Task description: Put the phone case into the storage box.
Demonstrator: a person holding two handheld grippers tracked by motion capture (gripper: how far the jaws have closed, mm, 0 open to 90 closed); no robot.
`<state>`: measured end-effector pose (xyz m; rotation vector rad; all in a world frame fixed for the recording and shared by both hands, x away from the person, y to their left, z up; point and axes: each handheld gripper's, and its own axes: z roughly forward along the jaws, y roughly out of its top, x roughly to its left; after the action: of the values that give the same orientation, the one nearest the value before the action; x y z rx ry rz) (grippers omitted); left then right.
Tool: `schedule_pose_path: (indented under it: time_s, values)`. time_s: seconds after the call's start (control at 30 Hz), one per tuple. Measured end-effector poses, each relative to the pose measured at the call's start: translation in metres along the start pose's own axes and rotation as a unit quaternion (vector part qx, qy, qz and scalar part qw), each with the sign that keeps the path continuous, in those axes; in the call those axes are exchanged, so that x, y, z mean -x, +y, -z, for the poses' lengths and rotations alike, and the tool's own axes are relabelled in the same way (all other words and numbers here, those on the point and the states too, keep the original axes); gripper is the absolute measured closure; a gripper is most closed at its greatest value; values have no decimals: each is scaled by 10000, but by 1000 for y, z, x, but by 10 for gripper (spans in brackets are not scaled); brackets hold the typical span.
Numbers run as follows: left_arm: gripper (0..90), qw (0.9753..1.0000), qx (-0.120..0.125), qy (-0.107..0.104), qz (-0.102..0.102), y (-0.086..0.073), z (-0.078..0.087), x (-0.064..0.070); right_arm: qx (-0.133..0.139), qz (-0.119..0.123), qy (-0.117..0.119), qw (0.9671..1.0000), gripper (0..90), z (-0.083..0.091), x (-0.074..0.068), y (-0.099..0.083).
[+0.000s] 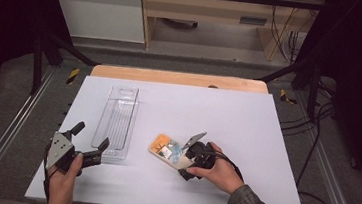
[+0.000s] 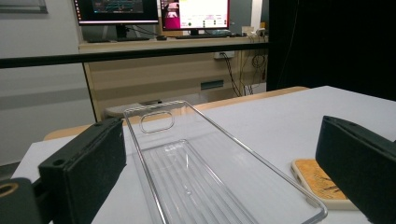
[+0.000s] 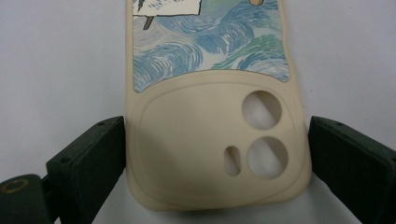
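Right gripper view, lower frame: the spread right claw point(image 3: 217, 154) straddles the cream printed phone case point(image 3: 215, 140); it should close squarely on both edges.

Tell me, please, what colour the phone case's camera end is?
Plain cream, clearest in the right gripper view: phone case.

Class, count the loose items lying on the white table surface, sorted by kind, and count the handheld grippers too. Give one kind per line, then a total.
Clear plastic tray: 1
Phone case: 1
Grippers: 2, the left gripper and the right gripper
Total: 4
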<state>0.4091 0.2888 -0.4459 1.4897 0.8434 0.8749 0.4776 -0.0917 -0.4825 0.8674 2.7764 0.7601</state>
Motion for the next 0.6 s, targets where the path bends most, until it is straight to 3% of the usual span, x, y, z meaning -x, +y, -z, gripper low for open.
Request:
schedule_pose_path:
  time_s: [0.6]
  values:
    - [16, 10000, -14, 6, -16, 0, 0, 0, -21, 107, 18, 9999, 108, 2, 1, 1]
